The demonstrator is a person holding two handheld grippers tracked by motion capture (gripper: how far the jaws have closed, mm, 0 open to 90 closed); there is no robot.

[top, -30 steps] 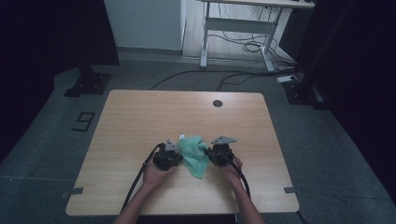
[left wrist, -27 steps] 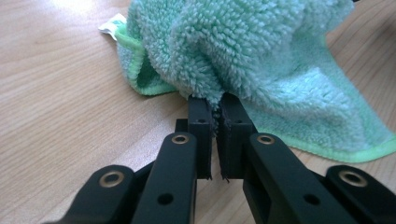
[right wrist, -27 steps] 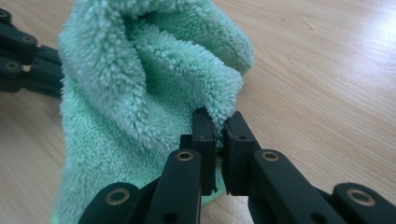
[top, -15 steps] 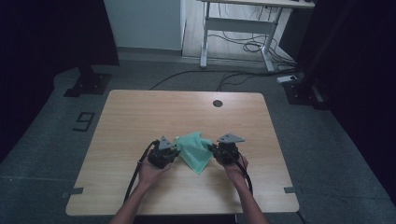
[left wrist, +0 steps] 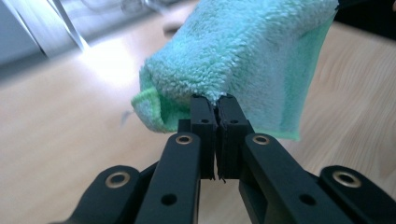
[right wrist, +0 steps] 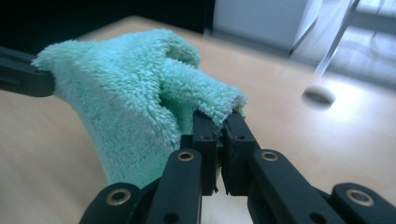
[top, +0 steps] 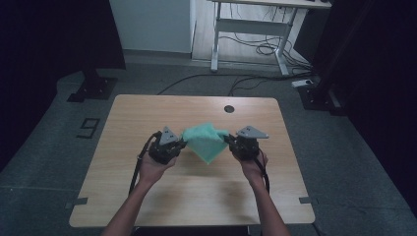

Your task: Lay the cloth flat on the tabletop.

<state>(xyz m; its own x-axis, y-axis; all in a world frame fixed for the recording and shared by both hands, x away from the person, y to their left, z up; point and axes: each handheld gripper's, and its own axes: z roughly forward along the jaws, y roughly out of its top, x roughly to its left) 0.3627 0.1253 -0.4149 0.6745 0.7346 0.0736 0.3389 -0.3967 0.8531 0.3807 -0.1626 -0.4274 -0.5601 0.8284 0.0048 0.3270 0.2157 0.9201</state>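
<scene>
A fluffy mint-green cloth (top: 206, 141) hangs in the air between my two grippers, above the middle of the wooden table (top: 128, 123). My left gripper (top: 181, 143) is shut on the cloth's left corner; in the left gripper view its jaws pinch the cloth (left wrist: 243, 60) at the left gripper's tips (left wrist: 214, 99). My right gripper (top: 228, 141) is shut on the opposite corner; the right gripper view shows the cloth (right wrist: 135, 102) clamped at the right gripper's tips (right wrist: 217, 120). The cloth sags to a point below the grippers.
A round cable hole (top: 228, 108) lies near the table's far edge, also seen as a dark hole (right wrist: 319, 96) in the right gripper view. Beyond the table stand a white desk frame (top: 251, 34) with cables and dark stand bases (top: 91, 88).
Both grippers have risen from the table with the cloth held between them, lifting it clear of the surface. The grippers have also spread slightly apart, stretching the cloth.
</scene>
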